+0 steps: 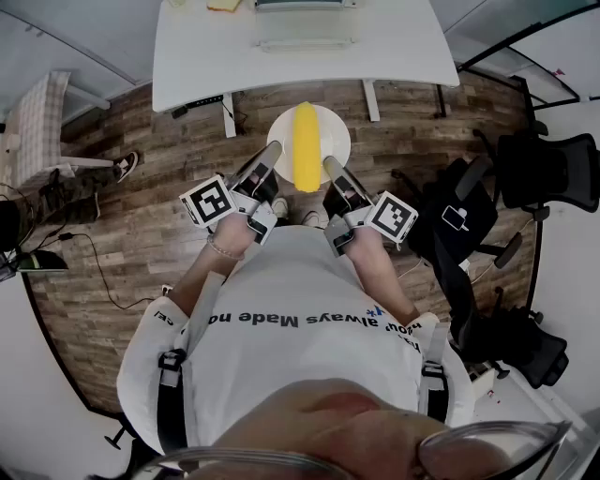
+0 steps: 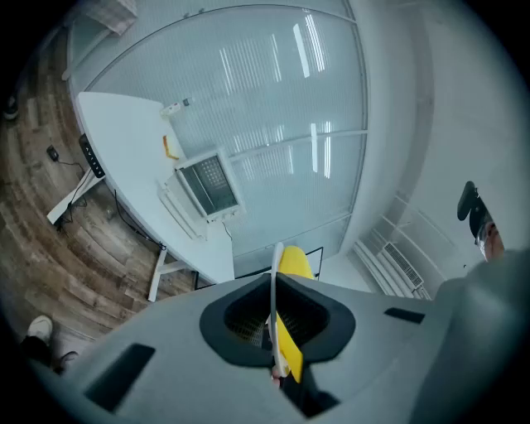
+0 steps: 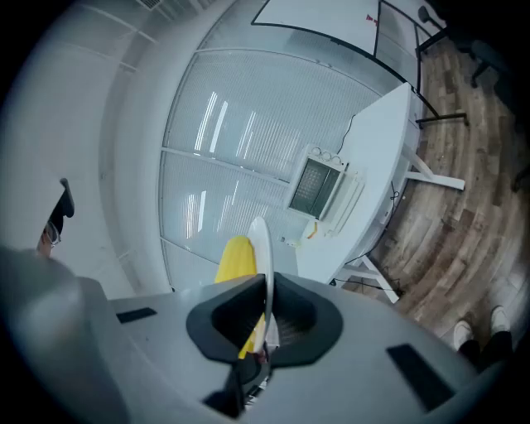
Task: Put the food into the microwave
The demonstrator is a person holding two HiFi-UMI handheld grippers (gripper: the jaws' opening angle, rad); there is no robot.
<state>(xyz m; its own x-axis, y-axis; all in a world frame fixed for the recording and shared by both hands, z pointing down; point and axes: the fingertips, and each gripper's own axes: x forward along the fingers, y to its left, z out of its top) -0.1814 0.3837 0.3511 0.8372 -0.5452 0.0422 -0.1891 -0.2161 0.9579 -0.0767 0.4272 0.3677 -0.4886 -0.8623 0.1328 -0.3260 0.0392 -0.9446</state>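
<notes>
A yellow corn cob (image 1: 305, 143) lies on a round white plate (image 1: 334, 134) that I hold in the air above the wooden floor, in front of my chest. My left gripper (image 1: 273, 150) is shut on the plate's left rim and my right gripper (image 1: 329, 165) is shut on its right rim. In the left gripper view the plate's edge (image 2: 276, 290) runs between the jaws with the corn (image 2: 294, 263) beside it; the right gripper view shows the plate's edge (image 3: 260, 248) and the corn (image 3: 235, 258) likewise. The microwave (image 1: 305, 5) stands on the white table, seen front-on as the microwave (image 2: 209, 185) and the microwave (image 3: 319, 187).
A white table (image 1: 300, 52) lies ahead, with a yellow item (image 1: 225, 5) near its back edge. Black office chairs (image 1: 548, 173) crowd the right side. A light chair (image 1: 37, 117) and cables (image 1: 84, 253) are on the left. Glass partition walls (image 2: 273, 108) stand behind the table.
</notes>
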